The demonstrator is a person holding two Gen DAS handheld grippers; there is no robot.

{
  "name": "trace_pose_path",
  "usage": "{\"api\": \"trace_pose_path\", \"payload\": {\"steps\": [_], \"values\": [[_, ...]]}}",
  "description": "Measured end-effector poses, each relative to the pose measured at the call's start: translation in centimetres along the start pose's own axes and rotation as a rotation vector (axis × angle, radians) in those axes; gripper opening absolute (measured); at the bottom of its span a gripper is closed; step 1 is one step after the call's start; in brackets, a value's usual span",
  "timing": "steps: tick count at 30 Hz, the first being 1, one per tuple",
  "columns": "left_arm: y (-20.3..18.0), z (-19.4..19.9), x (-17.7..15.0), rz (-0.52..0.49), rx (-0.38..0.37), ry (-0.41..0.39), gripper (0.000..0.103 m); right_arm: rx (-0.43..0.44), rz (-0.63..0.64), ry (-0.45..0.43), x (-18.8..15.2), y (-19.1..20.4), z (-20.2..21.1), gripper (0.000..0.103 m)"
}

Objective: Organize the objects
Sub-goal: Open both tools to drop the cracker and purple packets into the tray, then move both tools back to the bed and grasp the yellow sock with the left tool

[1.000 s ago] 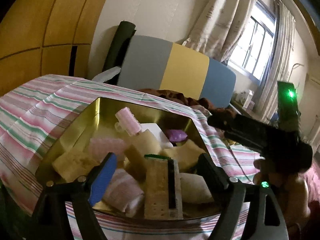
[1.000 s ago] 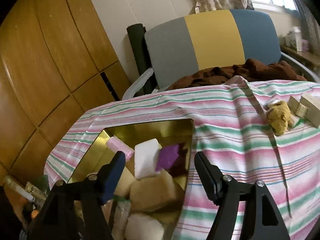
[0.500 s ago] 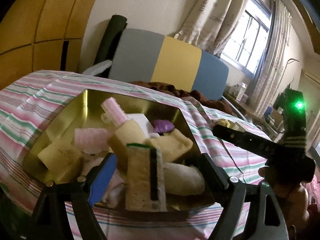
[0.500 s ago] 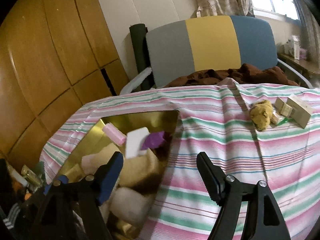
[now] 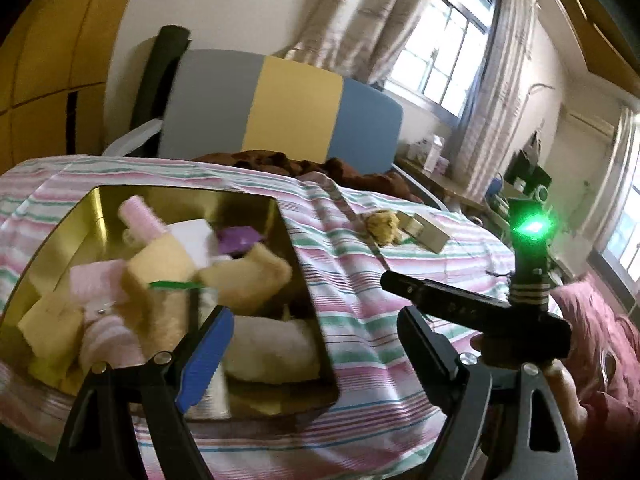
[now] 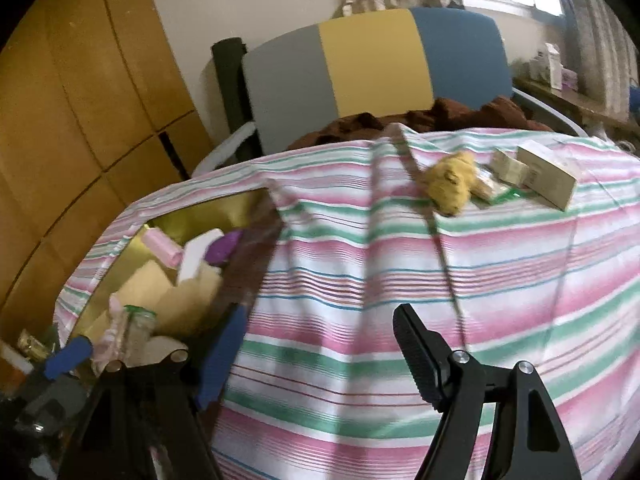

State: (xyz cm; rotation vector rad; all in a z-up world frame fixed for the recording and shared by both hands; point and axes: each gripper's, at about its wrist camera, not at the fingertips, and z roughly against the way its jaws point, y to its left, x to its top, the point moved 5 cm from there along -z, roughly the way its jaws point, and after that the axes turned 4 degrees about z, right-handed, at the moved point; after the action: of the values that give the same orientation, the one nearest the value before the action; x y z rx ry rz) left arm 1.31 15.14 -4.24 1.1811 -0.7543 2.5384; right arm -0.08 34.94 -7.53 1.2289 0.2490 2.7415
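Observation:
A gold metal tray (image 5: 288,232) on the striped tablecloth holds several sponges, a pink roller (image 5: 140,216), a white block and a purple piece (image 5: 236,236). It also shows at the left of the right wrist view (image 6: 168,220). A yellow sponge lump (image 6: 448,184) and small cardboard boxes (image 6: 548,174) lie at the far right of the table. My left gripper (image 5: 312,344) is open and empty over the tray's near right corner. My right gripper (image 6: 320,352) is open and empty above bare cloth, right of the tray.
A chair with a grey, yellow and blue back (image 6: 372,56) stands behind the table with brown cloth (image 6: 440,116) on its seat. A wooden wardrobe (image 6: 80,100) is at the left. The right gripper's body (image 5: 480,308) shows in the left wrist view.
Both grippers have swung to the right, away from the tray's middle. The yellow lump and boxes have come into the left wrist view. Both stay open and empty.

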Motion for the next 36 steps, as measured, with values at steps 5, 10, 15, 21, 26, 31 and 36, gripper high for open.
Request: {"api": "trace_pose_path", "payload": {"steps": [5,10,15,21,26,31,36], "values": [[-2.9,-1.7,0.5,-0.042,-0.019,0.032,0.085,-0.048,-0.042,0.004,-0.5,-3.4,0.3,0.077],[-6.1,-4.0,1.7,-0.084,-0.067,0.057,0.086,-0.114,-0.072,-0.009,-0.7,-7.3,1.1,0.077],[-8.8,-8.0,3.1,-0.103,-0.095,0.130,0.086,-0.164,-0.120,-0.032,-0.6,-11.2,1.9,0.078],[-10.9,-14.5,4.8,-0.116,-0.064,0.176,0.086,-0.195,-0.195,-0.072,-0.7,-14.9,2.8,0.078],[-12.6,-20.7,6.2,-0.194,-0.015,0.198,0.086,-0.193,-0.215,-0.124,-0.6,-16.3,3.2,0.078],[-13.7,-26.1,7.5,-0.263,0.035,0.200,0.086,-0.185,-0.241,-0.142,-0.7,-17.4,2.9,0.080],[-13.6,-30.1,6.6,-0.246,0.035,0.260,0.086,-0.186,-0.231,-0.140,-1.1,-17.8,2.1,0.080]]}}
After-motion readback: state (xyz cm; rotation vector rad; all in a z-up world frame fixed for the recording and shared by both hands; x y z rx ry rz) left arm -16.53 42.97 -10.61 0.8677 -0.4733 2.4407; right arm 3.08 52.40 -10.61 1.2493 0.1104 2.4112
